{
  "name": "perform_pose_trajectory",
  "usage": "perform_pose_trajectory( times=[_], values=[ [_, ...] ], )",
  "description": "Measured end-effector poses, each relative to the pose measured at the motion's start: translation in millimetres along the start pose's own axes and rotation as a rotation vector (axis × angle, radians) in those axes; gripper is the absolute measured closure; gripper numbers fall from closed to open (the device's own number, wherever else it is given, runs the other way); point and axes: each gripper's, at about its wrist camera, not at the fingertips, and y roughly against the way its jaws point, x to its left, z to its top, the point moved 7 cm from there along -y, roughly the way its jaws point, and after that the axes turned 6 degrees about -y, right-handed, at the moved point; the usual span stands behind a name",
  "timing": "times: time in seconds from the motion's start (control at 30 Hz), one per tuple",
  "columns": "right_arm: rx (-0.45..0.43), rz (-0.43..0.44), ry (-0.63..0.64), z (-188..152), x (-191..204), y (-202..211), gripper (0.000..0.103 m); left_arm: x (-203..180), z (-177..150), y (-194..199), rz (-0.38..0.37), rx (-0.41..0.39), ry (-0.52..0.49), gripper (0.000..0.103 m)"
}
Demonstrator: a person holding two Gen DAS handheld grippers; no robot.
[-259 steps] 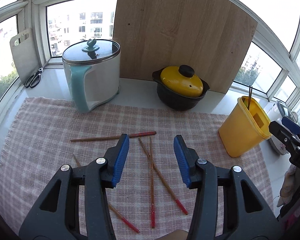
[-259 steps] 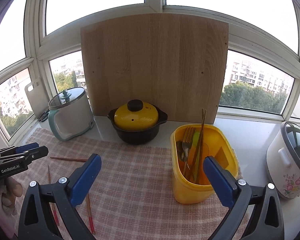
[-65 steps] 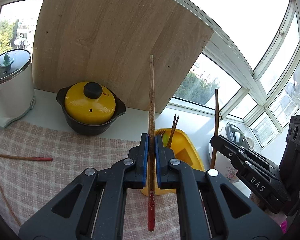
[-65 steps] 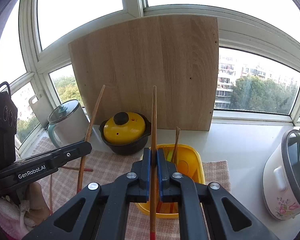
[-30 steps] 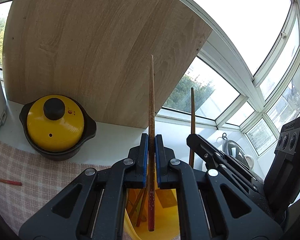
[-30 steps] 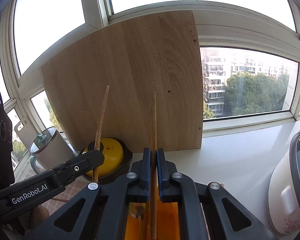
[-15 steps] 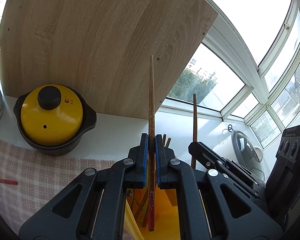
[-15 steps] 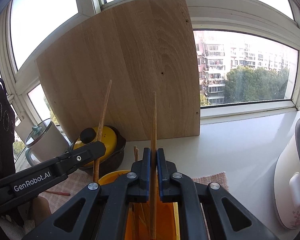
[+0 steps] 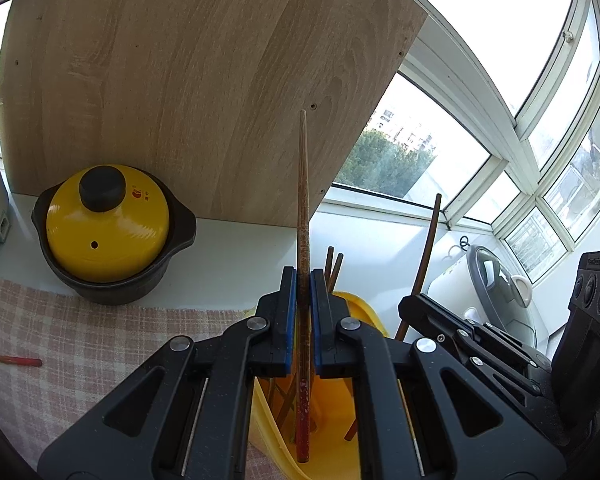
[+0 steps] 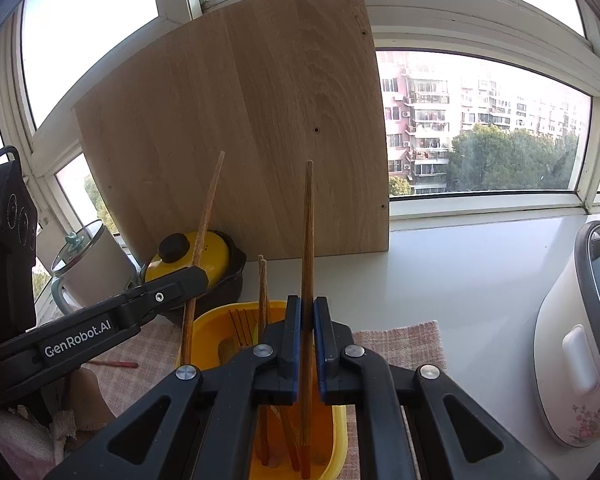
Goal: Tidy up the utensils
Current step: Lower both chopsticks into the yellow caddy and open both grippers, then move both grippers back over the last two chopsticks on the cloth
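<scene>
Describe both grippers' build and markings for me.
Both are black plastic clamp-style bodies with triangular cutouts, silver rivets and blue pads. The left gripper shows white "GenRobot.AI" lettering on its side in the right wrist view. The right gripper matches. No cables or sleeves are visible.

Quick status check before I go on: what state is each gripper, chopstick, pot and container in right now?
Left gripper: shut on a chopstick.
Left chopstick: upright, red end down inside the yellow bin.
Right gripper: shut on a chopstick.
Right chopstick: upright, lower end inside the bin.
Yellow bin: open-topped, already holding chopsticks and a fork.
Black pot: closed with its yellow lid.
Loose chopstick: lying flat on the checked cloth.
</scene>
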Motion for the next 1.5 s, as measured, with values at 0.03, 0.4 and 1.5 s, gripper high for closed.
perform_pose_trajectory(
  times=[0.03,0.4,1.5],
  values=[
    [0.003,0.002,-0.001,-0.7,0.0,0.9,0.099,0.1,-1.2,0.6,0.001,0.001,-0.001,0.099],
    [0.025,0.002,0.0,-8.6,1.3,4.8,0.099,-0.9,-5.6,6.0,-0.015,0.01,-0.001,0.099],
    [-0.049,-0.054,0.03,-35.0,34.7,62.4,0.015,38.1,-33.3,85.7,0.092,-0.016,-0.021,0.063]
  ],
)
